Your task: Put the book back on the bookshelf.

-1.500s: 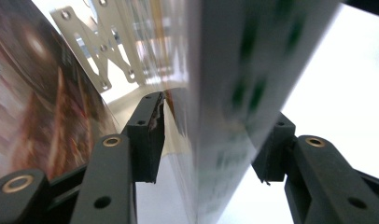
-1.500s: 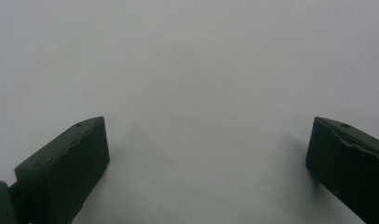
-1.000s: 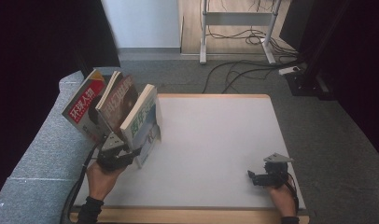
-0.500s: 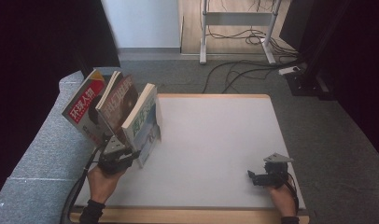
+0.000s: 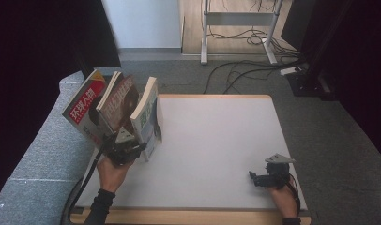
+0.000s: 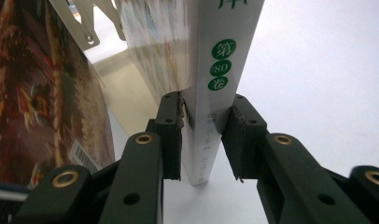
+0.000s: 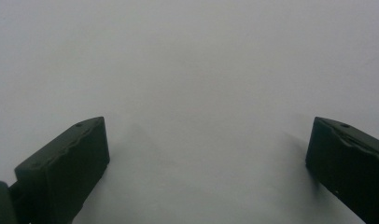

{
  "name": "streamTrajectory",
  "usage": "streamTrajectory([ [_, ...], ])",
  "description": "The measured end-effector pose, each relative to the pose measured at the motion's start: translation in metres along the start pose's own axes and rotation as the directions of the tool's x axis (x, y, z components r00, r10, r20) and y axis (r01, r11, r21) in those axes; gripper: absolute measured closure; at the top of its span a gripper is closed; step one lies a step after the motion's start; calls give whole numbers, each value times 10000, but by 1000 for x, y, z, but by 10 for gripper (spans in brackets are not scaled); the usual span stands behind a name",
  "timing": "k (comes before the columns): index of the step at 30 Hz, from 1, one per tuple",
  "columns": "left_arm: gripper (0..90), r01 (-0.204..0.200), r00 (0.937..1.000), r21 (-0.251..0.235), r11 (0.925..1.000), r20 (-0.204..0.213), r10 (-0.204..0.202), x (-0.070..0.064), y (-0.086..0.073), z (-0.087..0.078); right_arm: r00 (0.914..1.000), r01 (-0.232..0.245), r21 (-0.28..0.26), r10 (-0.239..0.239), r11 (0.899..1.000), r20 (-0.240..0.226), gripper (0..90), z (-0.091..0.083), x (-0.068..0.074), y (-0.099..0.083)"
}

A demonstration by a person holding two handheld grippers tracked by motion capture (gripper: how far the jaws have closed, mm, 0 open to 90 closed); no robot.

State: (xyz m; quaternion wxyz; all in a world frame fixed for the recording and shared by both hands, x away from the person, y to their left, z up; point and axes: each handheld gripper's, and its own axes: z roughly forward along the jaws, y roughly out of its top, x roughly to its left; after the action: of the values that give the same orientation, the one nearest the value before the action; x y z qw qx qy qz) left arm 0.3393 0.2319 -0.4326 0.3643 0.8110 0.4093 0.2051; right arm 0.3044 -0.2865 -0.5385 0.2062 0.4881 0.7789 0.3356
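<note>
Three books lean together at the table's left edge: a red-covered magazine (image 5: 83,110), a brown-covered book (image 5: 120,101) (image 6: 38,93), and a white book with green print (image 5: 148,112) (image 6: 215,70). My left gripper (image 5: 132,150) (image 6: 204,135) is shut on the lower spine of the white book, one jaw on each side of it. That book stands nearly upright, leaning left. Low over the white table (image 5: 217,140) near its front right corner, my right gripper (image 5: 254,178) (image 7: 206,154) is open with nothing between its jaws.
A grey upholstered seat (image 5: 38,140) runs along the table's left side, under the leaning books. A pale metal bracket (image 6: 80,23) shows behind the white book. Cables (image 5: 235,70) and a desk frame (image 5: 205,28) lie on the floor beyond the table.
My left gripper has shifted slightly right and forward at the white book's base. The right gripper has stayed put.
</note>
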Motion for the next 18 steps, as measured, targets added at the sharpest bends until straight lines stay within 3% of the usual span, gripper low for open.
streamTrajectory([
  [18,626,-217,9998,225,9995,-36,218,-8,26,28,10000,28,-13,-28,10000,3,0,0,0,0],
])
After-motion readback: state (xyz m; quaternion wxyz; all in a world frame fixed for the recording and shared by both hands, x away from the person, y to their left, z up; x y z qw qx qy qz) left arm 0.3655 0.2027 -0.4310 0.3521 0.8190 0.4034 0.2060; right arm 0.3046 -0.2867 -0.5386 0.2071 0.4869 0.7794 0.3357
